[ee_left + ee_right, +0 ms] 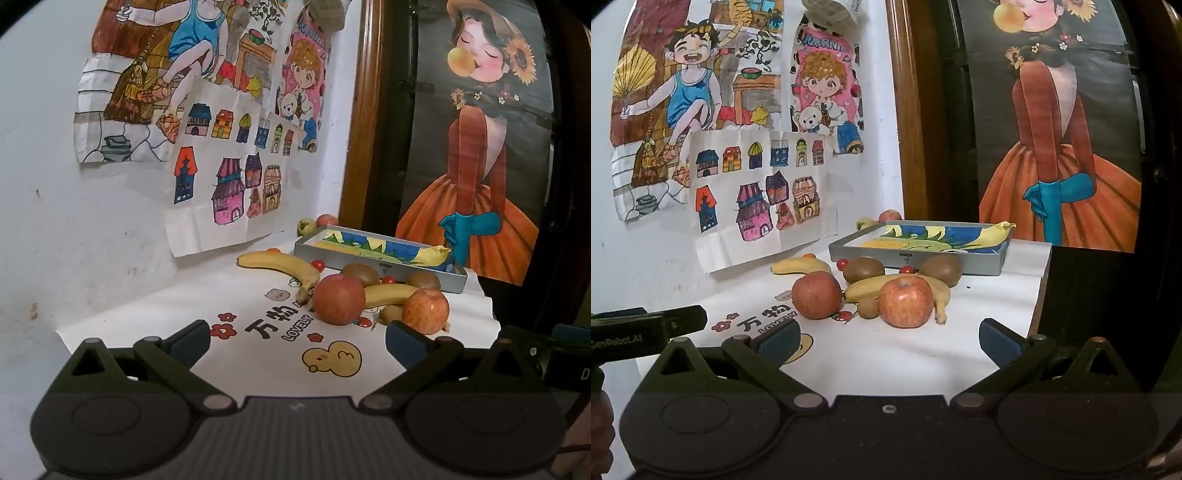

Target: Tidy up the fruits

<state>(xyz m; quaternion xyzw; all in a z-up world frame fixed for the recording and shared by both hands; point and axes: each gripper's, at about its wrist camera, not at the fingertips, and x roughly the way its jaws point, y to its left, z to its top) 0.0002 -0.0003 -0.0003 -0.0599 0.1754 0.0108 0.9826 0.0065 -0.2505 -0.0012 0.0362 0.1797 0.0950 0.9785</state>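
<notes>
From the left wrist camera, the left tool (pixel 297 341) stands wide open with nothing between its two blue pads, low over the printed sheet on the worktop (pixel 258 362). The fruit pile lies straight ahead of it and a little to its right. Nearest is a red apple (pixel 339 299), just ahead of the gap between the fingers; a second apple (pixel 425 311) sits just beyond the right-hand finger (pixel 406 345). Behind them a banana (pixel 391 294) lies crosswise to the tool's line of reach, and another banana (pixel 280 264) lies farther off to the left, also roughly crosswise. The grey tray (pixel 373 264) is beyond the pile, ahead and to the right.

From the right wrist camera, the right tool (pixel 888 341) is likewise spread wide and empty. Here the second apple (pixel 905 301) sits dead ahead of the gap, near, with the first apple (pixel 816 294) ahead and to the left. The crosswise banana (pixel 871 287) runs behind both, touching the second apple as far as can be told. The tray (pixel 916 258) lies directly beyond. The left tool's body (pixel 646 326) shows at the left edge.

Judging from this, each tool has its own apple lined up; the right one looks better centred, and a round fruit needs no wrist turn.
</notes>
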